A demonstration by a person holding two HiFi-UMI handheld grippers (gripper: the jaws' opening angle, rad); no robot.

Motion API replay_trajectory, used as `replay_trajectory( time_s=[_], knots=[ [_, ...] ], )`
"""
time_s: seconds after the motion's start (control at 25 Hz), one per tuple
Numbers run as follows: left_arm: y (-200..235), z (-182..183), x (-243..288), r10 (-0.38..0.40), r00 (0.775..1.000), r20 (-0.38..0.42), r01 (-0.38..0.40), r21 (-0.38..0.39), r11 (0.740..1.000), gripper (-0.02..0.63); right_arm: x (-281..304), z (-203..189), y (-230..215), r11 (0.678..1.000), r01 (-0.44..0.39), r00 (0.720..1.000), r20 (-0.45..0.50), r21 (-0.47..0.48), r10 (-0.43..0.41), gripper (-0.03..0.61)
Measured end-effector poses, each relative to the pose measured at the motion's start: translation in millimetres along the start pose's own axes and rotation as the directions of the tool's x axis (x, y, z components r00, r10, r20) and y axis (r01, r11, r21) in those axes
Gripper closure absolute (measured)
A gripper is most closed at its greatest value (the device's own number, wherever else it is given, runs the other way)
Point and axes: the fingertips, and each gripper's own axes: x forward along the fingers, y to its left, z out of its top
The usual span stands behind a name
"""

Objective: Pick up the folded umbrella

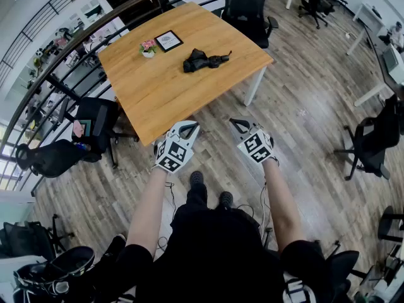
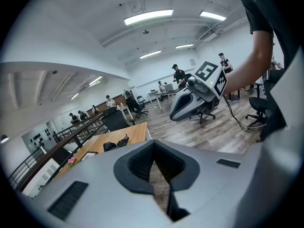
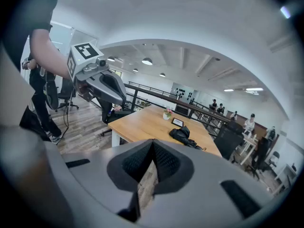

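Note:
A black folded umbrella (image 1: 203, 60) lies on the far half of a wooden table (image 1: 158, 93); it also shows in the left gripper view (image 2: 115, 145) and the right gripper view (image 3: 184, 135). Both grippers are held in the air in front of the table's near edge, well short of the umbrella. My left gripper (image 1: 184, 129) is shut with nothing in it, and my right gripper (image 1: 239, 125) is shut and empty too. The jaws of each meet at the tip in its own view.
A small pot of pink flowers (image 1: 148, 48) and a black picture frame (image 1: 168, 40) stand on the table's far left. Black office chairs (image 1: 247, 10) ring the table, a dark railing (image 1: 76, 43) runs behind it, and more chairs (image 1: 369, 147) stand at the right. Several people are at distant desks.

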Motion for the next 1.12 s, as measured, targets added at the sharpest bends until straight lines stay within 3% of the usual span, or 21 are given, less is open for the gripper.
replay_trajectory(
  time_s=[0.32,1.12],
  knots=[
    [-31.5,20.1,-8.4,0.026,1.0,0.005,-0.026,0.012,1.0,0.594,-32.0,-8.6,3.3,1.0,-0.01,1.0,0.007,-0.027,0.01,0.571],
    [-36.4,35.8,-7.0,0.088,0.996,0.022,-0.088,0.003,0.996,0.594,-40.1,-9.5,-2.7,0.994,-0.025,1.0,0.016,-0.108,0.027,0.571]
  ],
)
